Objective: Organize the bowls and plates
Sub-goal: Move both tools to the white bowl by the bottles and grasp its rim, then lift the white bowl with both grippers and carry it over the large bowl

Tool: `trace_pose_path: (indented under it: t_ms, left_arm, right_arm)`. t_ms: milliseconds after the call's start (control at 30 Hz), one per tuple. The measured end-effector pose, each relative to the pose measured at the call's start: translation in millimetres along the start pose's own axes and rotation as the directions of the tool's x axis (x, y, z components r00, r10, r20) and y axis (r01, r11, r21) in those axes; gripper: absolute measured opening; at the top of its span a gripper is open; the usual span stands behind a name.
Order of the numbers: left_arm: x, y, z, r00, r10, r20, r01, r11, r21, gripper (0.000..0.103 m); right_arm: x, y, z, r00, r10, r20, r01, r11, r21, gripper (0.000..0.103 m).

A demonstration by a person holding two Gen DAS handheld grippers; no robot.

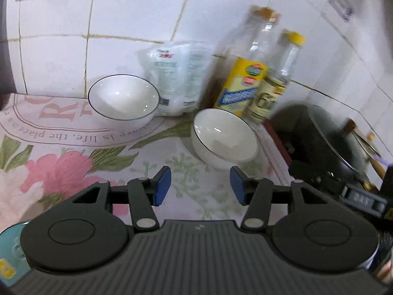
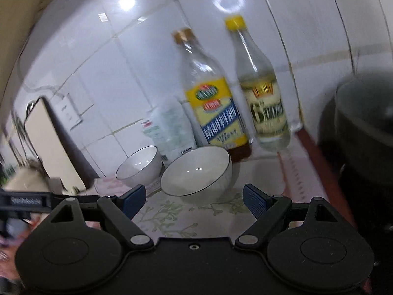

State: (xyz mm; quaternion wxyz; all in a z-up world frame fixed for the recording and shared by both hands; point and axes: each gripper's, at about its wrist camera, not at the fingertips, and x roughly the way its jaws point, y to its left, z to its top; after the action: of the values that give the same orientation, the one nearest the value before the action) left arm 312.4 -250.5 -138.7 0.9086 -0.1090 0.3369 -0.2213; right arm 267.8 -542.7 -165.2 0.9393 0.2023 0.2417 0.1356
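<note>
Two white bowls with thin dark rims stand on a flowered cloth [image 1: 73,169]. The far bowl [image 1: 122,98] sits at the tiled wall; the near bowl [image 1: 224,139] stands right of it, in front of two bottles. My left gripper [image 1: 200,186] is open with nothing between its blue pads, a short way before the near bowl. In the right wrist view the near bowl [image 2: 196,172] lies just beyond my right gripper [image 2: 194,200], which is open wide and empty. The far bowl [image 2: 140,166] sits behind it to the left.
A yellow-labelled bottle [image 1: 242,83] and a yellow-capped bottle [image 1: 275,91] stand against the wall, with a white plastic bag [image 1: 175,78] beside them. A dark pot [image 1: 326,137] sits on the stove at right. A teal lid [image 1: 9,253] shows at lower left.
</note>
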Motion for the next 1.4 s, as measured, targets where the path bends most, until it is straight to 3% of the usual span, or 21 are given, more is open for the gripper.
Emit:
trace_pose_path:
  t_ms: [67,167,333,400,467,533,567,767,933,1133,1400]
  left_arm:
    - [20,-2,7,1.0,-0.022,-0.016,0.022,1.0,-0.014,0.052]
    - [48,-7,15,0.998,0.002,-0.059,-0.003,1.0,-0.007,0.052]
    - [85,-3,24,0.99,0.036,-0.137,-0.041,0.999,-0.034,0.052]
    - [93,-3,27,0.988,0.014,-0.151,-0.019,0.999,-0.034,0.05]
    - [98,-6,28,0.987,0.023,-0.159,-0.026,1.0,-0.014,0.048]
    - [101,-9,29,0.986,0.006,-0.166,-0.006,1.0,0.003,0.028]
    - [101,-10,29,0.985,-0.007,-0.17,0.007,1.0,-0.001,0.026]
    - [105,-13,29,0.983,0.014,-0.181,-0.02,0.999,-0.034,0.021]
    - [112,-2,27,0.982,-0.006,-0.19,-0.017,0.993,-0.12,0.02]
    - [105,-10,25,0.971,0.017,-0.236,-0.034,0.997,-0.07,0.019]
    - [58,-29,24,0.979,0.0,-0.206,-0.01,0.999,-0.049,0.019]
  right_arm:
    - [18,-18,2,1.0,0.014,-0.027,-0.012,0.996,0.085,0.089]
    - [39,-35,3,0.998,0.025,-0.064,-0.014,0.986,0.165,0.088]
    - [63,-39,9,0.992,-0.012,-0.126,0.037,0.981,0.191,0.082]
    - [70,-39,12,0.988,-0.037,-0.151,0.066,0.98,0.188,0.075]
    - [79,-41,15,0.979,-0.051,-0.198,0.09,0.976,0.198,0.057]
    - [83,-45,16,0.977,-0.005,-0.215,0.056,0.971,0.234,0.044]
    - [84,-46,18,0.977,0.006,-0.212,0.047,0.968,0.245,0.037]
    - [91,-41,19,0.97,-0.026,-0.24,0.081,0.971,0.224,0.03]
    - [103,-34,22,0.959,-0.089,-0.27,0.139,0.975,0.173,0.025]
    - [97,-24,17,0.96,-0.114,-0.255,0.155,0.977,0.148,0.023]
    - [58,-17,16,0.964,-0.082,-0.251,0.136,0.969,0.207,0.023]
